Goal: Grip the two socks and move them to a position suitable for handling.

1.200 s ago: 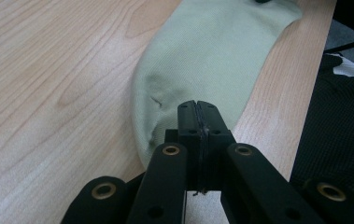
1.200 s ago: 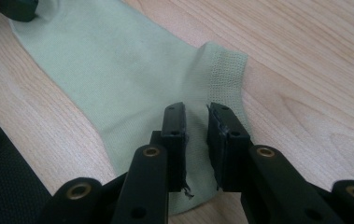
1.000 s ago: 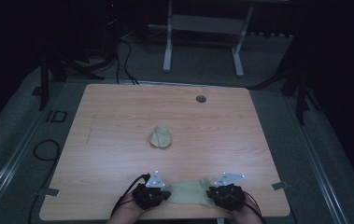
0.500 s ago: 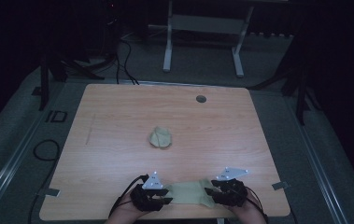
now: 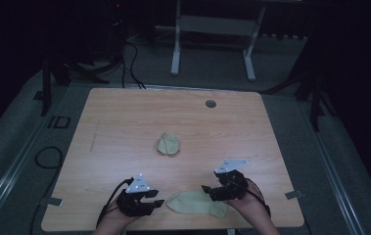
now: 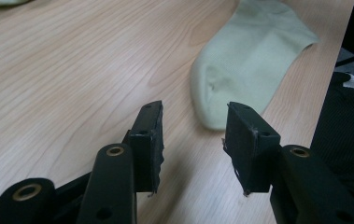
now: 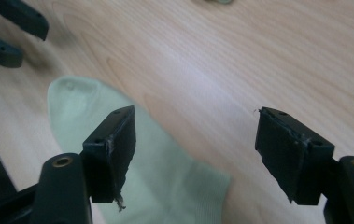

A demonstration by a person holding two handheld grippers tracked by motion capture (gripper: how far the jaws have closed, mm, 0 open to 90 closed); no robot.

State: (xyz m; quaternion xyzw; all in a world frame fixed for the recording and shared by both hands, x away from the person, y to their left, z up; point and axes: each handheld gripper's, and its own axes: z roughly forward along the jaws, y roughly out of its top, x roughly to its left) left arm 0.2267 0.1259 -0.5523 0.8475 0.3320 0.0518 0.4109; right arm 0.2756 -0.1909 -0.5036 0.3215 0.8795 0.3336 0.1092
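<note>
- The left gripper (image 5: 159, 201) has just been opening; its 2 jaws stand partly apart with nothing between them, the toe of the sock (image 6: 244, 65) just ahead on the table (image 5: 124, 122).
- The right gripper (image 5: 206, 189) has also just been opening; its jaws stand wide and hold nothing, over the sock's other end.
- The sock lies flat near the table's front edge, between both grippers.
- A balled sock (image 5: 168, 144) sits mid-table, well apart.
</note>
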